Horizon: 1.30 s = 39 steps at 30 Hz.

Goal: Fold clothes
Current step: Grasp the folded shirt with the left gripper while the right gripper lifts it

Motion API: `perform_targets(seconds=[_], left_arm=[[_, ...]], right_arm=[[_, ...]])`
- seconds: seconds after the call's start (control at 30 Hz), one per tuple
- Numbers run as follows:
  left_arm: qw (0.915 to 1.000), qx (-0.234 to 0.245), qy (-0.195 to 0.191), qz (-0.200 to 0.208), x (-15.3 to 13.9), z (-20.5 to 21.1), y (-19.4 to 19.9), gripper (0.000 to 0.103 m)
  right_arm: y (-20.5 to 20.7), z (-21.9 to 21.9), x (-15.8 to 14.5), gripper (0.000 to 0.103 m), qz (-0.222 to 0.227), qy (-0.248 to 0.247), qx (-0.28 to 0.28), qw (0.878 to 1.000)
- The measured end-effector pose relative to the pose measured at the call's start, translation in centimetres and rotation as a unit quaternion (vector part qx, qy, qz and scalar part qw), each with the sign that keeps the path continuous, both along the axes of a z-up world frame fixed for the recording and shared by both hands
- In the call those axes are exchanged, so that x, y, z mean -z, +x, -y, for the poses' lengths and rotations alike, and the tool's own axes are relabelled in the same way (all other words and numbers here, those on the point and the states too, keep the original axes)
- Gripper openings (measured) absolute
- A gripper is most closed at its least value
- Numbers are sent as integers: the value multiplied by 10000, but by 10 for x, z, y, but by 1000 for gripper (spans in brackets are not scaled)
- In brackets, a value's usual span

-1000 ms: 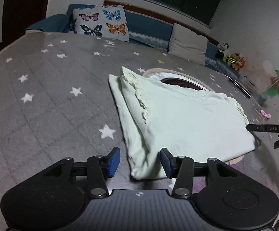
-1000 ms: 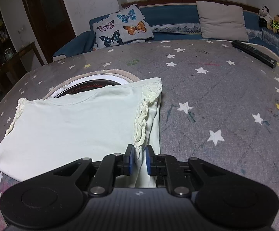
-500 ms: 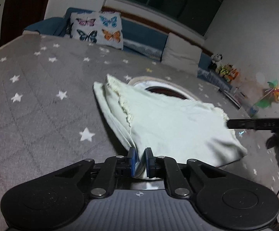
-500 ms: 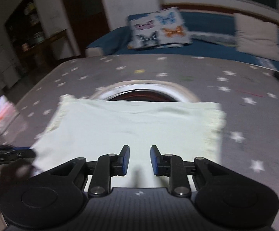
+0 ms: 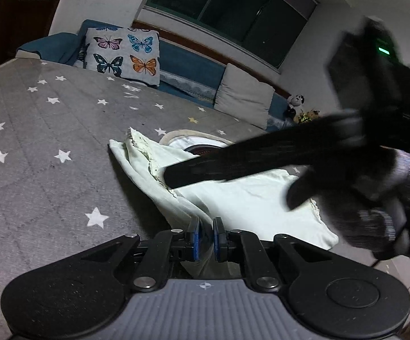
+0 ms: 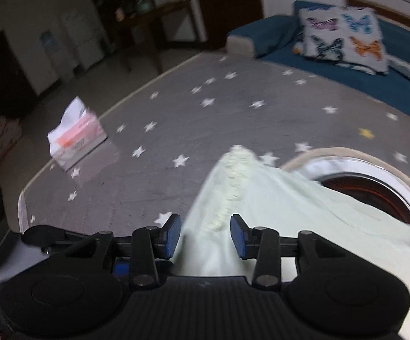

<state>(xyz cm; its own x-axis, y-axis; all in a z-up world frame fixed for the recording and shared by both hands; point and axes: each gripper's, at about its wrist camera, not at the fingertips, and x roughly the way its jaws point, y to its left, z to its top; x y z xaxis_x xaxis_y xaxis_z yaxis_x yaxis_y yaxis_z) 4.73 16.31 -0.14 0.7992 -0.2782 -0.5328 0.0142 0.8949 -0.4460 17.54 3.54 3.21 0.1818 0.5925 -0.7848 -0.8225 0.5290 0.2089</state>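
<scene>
garments: 1 shirt (image 5: pixel 250 201) | cushions: 2 | tongs: 2

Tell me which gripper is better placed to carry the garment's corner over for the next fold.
Probably left: the left gripper is shut on the pale garment at its near corner. The right gripper is opening, with cloth between its jaws ungripped.

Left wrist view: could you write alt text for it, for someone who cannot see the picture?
The left gripper has its fingers shut on the near corner of a pale green garment lying on a grey star-patterned tablecloth. A blurred black handheld gripper reaches across above the garment from the right. Behind stands a blue sofa with a butterfly cushion.
</scene>
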Motion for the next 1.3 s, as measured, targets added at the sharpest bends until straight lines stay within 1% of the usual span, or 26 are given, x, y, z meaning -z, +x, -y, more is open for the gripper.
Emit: perform_targets(seconds=[0.13, 0.27, 0.37, 0.43, 0.47, 0.5, 0.6, 0.63, 0.7, 0.77, 0.8, 0.83, 0.9, 1.0, 1.07, 1.2, 1.3], left_arm=[[9999, 75, -81, 41, 1, -1, 1, 10], [9998, 141, -155, 70, 2, -2, 4, 10], [9996, 193, -179, 60, 3, -1, 6, 10], [9995, 215, -206, 65, 3, -1, 6, 10], [9995, 223, -213, 71, 2, -2, 6, 10], [9995, 236, -219, 76, 2, -2, 5, 10], [9993, 278, -245, 100, 1, -2, 4, 10], [9992, 288, -253, 109, 1, -1, 4, 12], [9991, 308, -260, 154, -2, 0, 1, 12], [9988, 350, -249, 228, -6, 2, -1, 18], [9987, 359, -233, 261, -8, 3, -2, 29], [9987, 359, -203, 302, -10, 5, -3, 38], [9985, 382, -139, 374, -14, 9, -3, 41], [9984, 382, -85, 411, -17, 14, 0, 48], [9984, 387, -37, 408, -19, 19, 2, 48], [9985, 450, 48, 322, -18, 32, 8, 50], [9982, 540, 133, 228, -16, 45, 15, 54]], right_arm=[[3, -35, 18, 40, -44, -375, -176, 9991], [3, -51, 31, 40, -27, -628, -191, 9978], [0, -58, 35, 40, 168, -832, -173, 9962], [-1, -59, 37, 36, 314, -887, -142, 9955], [-2, -59, 37, 31, 381, -913, -110, 9950], [-2, -59, 38, 17, 454, -945, -55, 9945], [-1, -52, 36, 6, 525, -928, 42, 9943], [-1, -49, 35, 6, 539, -880, 69, 9946], [0, -40, 29, 5, 557, -726, 154, 9957], [2, -29, 23, 4, 503, -533, 256, 9970], [3, -24, 20, 4, 482, -451, 306, 9973], [5, -17, 16, 4, 449, -343, 376, 9977], [9, 0, 8, 4, 377, -121, 542, 9977], [16, 28, -2, 4, 281, 175, 797, 9963], [22, 51, -6, 4, 205, 340, 995, 9942], [38, 103, -11, 4, -28, 659, 1487, 9867], [48, 141, -11, 3, -62, 750, 1827, 9803]])
